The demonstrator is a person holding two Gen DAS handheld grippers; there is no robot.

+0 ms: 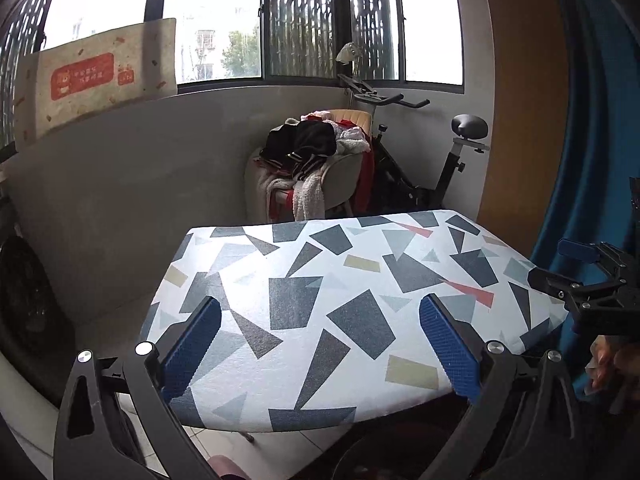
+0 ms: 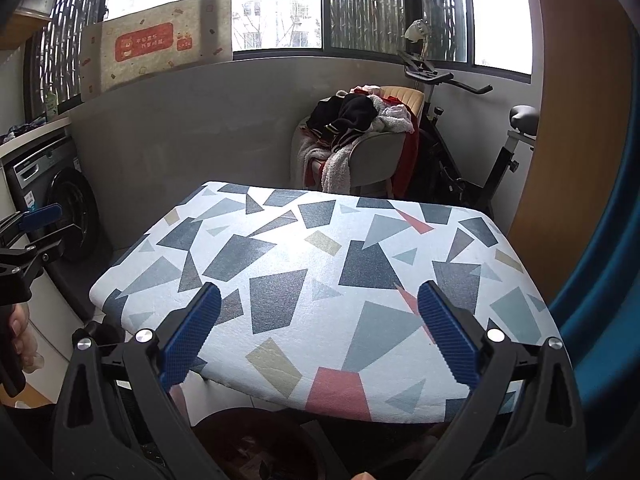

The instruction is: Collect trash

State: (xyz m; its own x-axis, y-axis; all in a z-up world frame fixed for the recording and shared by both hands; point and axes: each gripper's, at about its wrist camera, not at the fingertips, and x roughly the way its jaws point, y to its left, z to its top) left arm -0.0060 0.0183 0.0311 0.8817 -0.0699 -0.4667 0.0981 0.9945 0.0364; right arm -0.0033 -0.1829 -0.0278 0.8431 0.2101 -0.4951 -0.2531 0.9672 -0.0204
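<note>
1. Trash: none visible on the patterned counter [image 1: 320, 304]; direction and axis cannot be told.
2. Left hand-held gripper [image 1: 320, 344]: jaws wide apart, empty.
3. Right hand-held gripper [image 2: 320, 332]: jaws wide apart, empty; neither is nearer.

I am looking into a home — an enclosed balcony or laundry corner, by the look of it. A front-loading washing machine [image 2: 68, 216] sits under a counter at the left, a chair [image 2: 372, 152] is heaped with clothes [image 2: 352, 120], and an exercise bike [image 2: 472, 140] stands in the corner. Barred windows [image 1: 300, 20] give onto apartment blocks — a cloth-covered bench [image 2: 304, 280] fills the foreground.
</note>
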